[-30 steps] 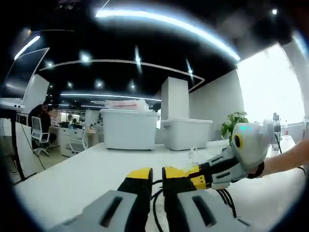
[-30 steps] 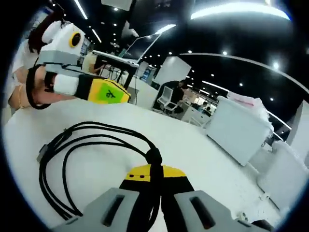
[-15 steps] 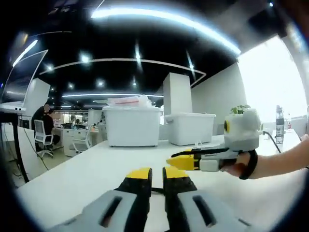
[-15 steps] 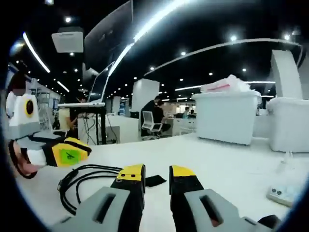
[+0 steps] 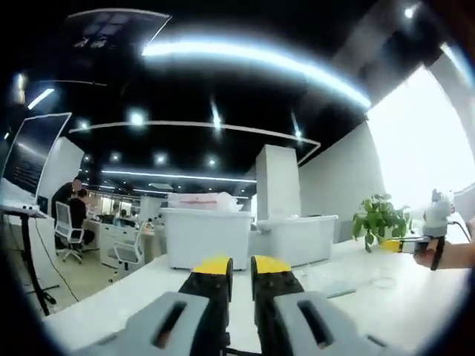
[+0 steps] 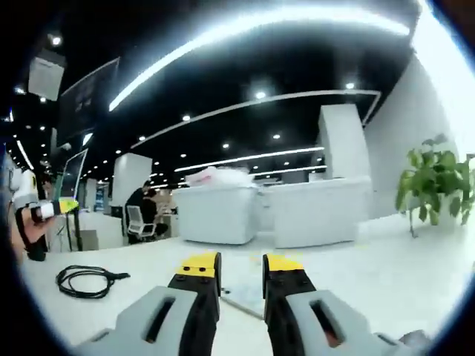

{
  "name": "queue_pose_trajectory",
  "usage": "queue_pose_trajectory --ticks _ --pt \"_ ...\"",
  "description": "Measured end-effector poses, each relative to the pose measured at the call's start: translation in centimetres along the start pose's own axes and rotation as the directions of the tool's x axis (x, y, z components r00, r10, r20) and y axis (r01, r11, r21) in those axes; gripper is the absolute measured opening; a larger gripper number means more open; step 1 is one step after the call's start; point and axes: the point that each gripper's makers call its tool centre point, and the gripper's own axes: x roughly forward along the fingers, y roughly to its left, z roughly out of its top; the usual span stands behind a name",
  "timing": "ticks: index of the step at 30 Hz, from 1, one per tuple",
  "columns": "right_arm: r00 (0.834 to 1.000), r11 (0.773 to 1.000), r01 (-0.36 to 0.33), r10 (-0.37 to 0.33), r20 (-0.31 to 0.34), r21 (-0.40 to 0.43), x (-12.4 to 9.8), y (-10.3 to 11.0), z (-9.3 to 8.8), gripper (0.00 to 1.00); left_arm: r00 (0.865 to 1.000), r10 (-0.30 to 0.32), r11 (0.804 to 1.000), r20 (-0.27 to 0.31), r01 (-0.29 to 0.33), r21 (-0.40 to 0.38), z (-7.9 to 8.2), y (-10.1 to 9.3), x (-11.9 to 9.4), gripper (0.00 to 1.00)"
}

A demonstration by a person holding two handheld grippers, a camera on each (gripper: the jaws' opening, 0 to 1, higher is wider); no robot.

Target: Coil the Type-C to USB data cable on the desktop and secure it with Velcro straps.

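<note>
The black cable [image 6: 87, 279] lies in a neat round coil on the white desk [image 6: 386, 282], over near the left edge of the desk in the right gripper view, with a small dark bit where the ends meet that may be the strap, but it is too small to be sure. So the coiling looks done, and the job seems near its end. The right gripper [image 6: 231, 265] is up off the desk and well apart from the cable, with its jaws a little apart and nothing between them. The left gripper [image 5: 233, 268] has its jaws nearly together, with only a thin gap and nothing in it. If the strap is not tight, the next move would be to go back to the coil and press it closed. There is lots of open desk around the cable. Two white bins [image 6: 215, 215] sit near the far edge, and a green plant [image 6: 438, 182] stands by the far right corner, so there is room to move.
</note>
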Motion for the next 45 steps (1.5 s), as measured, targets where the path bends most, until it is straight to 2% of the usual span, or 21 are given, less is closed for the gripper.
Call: queue_pose_trajectory --ticks 1,2,3,4,6,8,9,10,12,14,16,18,20,22,28,31,33,35,37,43,45 --pt "0.996 0.992 0.086 -0.086 0.009 -0.094 -0.4 -3.3 0.2 0.26 1.0 -0.008 1.0 0.009 0.008 -0.008 0.2 -0.1 0.5 0.12" --pt "0.983 0.972 0.185 -0.184 0.025 -0.141 -1.0 -5.9 0.2 0.26 1.0 -0.002 1.0 0.01 0.002 -0.015 0.2 0.1 1.0 0.12" --pt "0.962 0.948 0.274 -0.272 0.04 -0.162 -1.8 -8.2 0.0 0.26 1.0 0.001 1.0 0.011 -0.001 -0.016 0.1 0.2 1.3 0.12" --pt "0.944 0.934 0.329 -0.325 0.053 -0.138 -2.5 -9.5 -0.2 0.26 1.0 0.004 1.0 0.013 -0.004 -0.017 0.1 0.4 1.7 0.12" --pt "0.928 0.928 0.366 -0.359 0.095 -0.064 -3.3 -10.7 0.1 0.26 1.0 0.019 1.0 0.014 -0.019 -0.015 0.0 0.8 2.1 0.13" --pt "0.902 0.914 0.405 -0.405 0.149 0.033 -4.4 -11.4 1.1 0.25 0.999 0.026 1.0 0.026 -0.026 0.003 0.1 1.0 2.4 0.13" --pt "0.904 0.92 0.391 -0.389 0.179 0.025 -4.4 -11.0 2.0 0.24 0.999 0.023 1.0 0.03 -0.023 0.008 0.0 0.9 2.6 0.13" --pt "0.906 0.919 0.394 -0.389 0.164 0.002 -4.3 -10.6 2.3 0.23 1.0 0.006 1.0 0.017 -0.006 0.019 -0.2 0.5 2.7 0.13" --pt "0.905 0.904 0.422 -0.416 0.087 -0.064 -4.0 -10.2 2.5 0.23 1.0 -0.007 0.999 -0.023 0.008 0.049 -1.1 0.1 2.6 0.15" --pt "0.951 0.948 0.31 -0.31 0.022 -0.076 -2.7 -8.0 2.3 0.23 0.998 -0.026 0.997 -0.056 0.03 0.074 -1.8 -0.2 2.2 0.16" --pt "0.974 0.973 0.223 -0.225 -0.029 -0.066 -2.2 -6.1 1.6 0.24 0.997 -0.036 0.995 -0.069 0.042 0.086 -2.2 -0.2 1.8 0.18" --pt "0.98 0.973 0.184 -0.193 -0.052 -0.139 -2.3 -5.0 0.8 0.26 0.996 -0.048 0.994 -0.08 0.055 0.098 -2.9 -0.2 1.3 0.21" --pt "0.982 0.976 0.172 -0.18 -0.051 -0.131 -2.6 -4.0 -0.2 0.27 0.994 -0.048 0.995 -0.095 0.056 0.087 -3.7 0.0 0.6 0.22" --pt "0.988 0.986 0.141 -0.146 -0.052 -0.085 -2.9 -2.4 -1.0 0.3 0.995 -0.043 0.996 -0.093 0.05 0.075 -4.5 0.1 0.2 0.22" --pt "0.997 0.995 0.072 -0.074 -0.021 -0.061 -3.7 0.5 -0.8 0.32 0.99 -0.048 0.997 -0.129 0.056 0.059 -6.6 -0.5 -0.7 0.22" --pt "0.999 0.998 0.036 -0.034 -0.035 0.059 -4.2 1.7 -1.3 0.33 0.991 -0.049 0.994 -0.121 0.06 0.088 -7.3 -1.3 -0.9 0.22" --pt "0.998 0.997 0.034 -0.031 -0.046 0.075 -4.3 1.8 -1.5 0.35 0.99 -0.061 0.994 -0.127 0.072 0.086 -7.9 -1.7 -0.8 0.22" --pt "0.999 0.999 0.043 -0.043 -0.034 0.001 -4.3 1.7 -1.3 0.39 0.987 -0.066 0.993 -0.15 0.079 0.085 -8.6 -2.0 -0.7 0.23" --pt "0.998 0.998 0.054 -0.055 -0.032 -0.029 -4.4 1.5 -1.3 0.39 0.984 -0.067 0.991 -0.165 0.084 0.102 -9.2 -2.2 -0.7 0.26" --pt "0.998 0.997 0.039 -0.035 -0.059 0.068 -4.4 1.3 -1.9 0.39 0.978 -0.088 0.987 -0.187 0.111 0.113 -9.8 -3.0 -0.9 0.31" --pt "0.998 0.997 0.037 -0.034 -0.053 0.067 -4.5 1.5 -1.7 0.4 0.977 -0.095 0.988 -0.189 0.116 0.104 -9.8 -3.2 -0.9 0.32"
